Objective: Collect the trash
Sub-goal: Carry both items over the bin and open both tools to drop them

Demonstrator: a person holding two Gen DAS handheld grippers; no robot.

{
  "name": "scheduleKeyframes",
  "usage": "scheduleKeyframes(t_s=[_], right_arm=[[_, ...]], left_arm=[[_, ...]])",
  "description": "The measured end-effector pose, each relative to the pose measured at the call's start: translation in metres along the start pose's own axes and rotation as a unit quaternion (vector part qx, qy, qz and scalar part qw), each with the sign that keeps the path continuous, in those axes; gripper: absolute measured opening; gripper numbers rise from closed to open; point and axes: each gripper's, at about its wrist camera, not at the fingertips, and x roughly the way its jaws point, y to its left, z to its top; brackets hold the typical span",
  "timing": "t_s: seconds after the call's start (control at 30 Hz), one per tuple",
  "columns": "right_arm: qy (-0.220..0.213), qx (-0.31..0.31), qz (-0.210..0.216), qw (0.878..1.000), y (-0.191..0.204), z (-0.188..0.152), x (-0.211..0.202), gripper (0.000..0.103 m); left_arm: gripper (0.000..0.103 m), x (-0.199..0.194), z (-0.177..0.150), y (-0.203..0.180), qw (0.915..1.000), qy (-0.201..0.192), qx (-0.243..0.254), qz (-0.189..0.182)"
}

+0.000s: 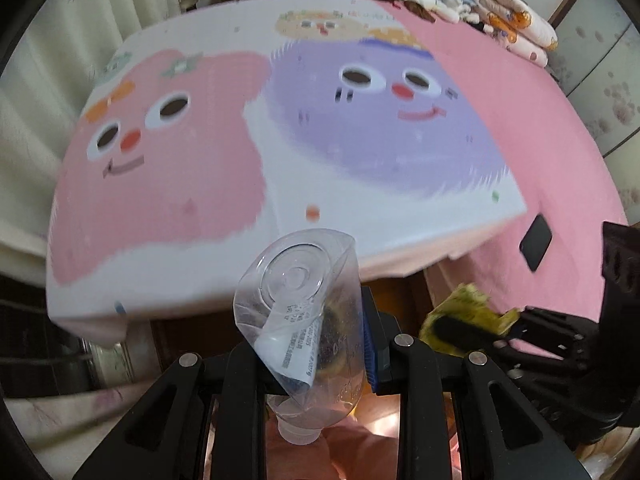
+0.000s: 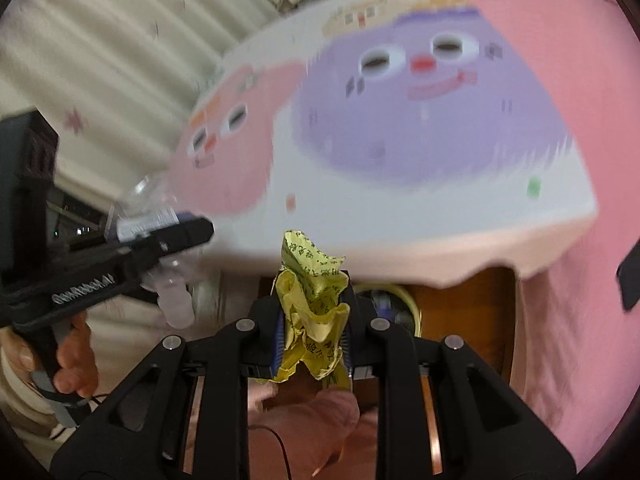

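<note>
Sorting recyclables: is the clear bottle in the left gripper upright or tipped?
Tipped: the clear plastic bottle has its base pointing away and up, cap toward the camera.

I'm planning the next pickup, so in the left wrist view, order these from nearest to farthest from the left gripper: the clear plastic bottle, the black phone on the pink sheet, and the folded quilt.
1. Clear plastic bottle: clamped in the left gripper, centre.
2. Black phone: lying on the pink sheet, right of the cartoon blanket.
3. Folded quilt: far end of the bed, upper right.

The bed [image 1: 500, 128] fills the space ahead, its cartoon blanket [image 1: 280, 168] lying flat and bare. A black phone [image 1: 535, 247] lies at the bed's near right edge. Folded quilts [image 1: 516, 28] crowd the far end.
</note>
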Motion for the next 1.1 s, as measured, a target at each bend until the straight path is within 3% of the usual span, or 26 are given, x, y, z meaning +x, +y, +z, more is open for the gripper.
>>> scheduleKeyframes(t_s=[0.2,0.67,0.93,1.1], right_arm=[[0.060,0.014,-0.013,0.998,-0.009,-0.052,0.050,0.019],[0.125,0.025,-0.083,0.988,-0.059,-0.133,0.190,0.019],[0.148,0.057,-0.106,0.982,-0.092,-0.129,0.278,0.019],[0.165,0.075,-0.107,0.978,-0.107,-0.132,0.315,0.020]], left_arm=[[0.024,0.047,-0.051,0.010,0.9994,0.033,-0.004,-0.002],[0.024,0.203,-0.144,0.050,0.9949,0.096,-0.031,0.002],[0.024,0.285,-0.165,0.074,0.9917,0.121,-0.043,0.000],[0.028,0.313,-0.167,0.090,0.9902,0.130,-0.051,-0.007]])
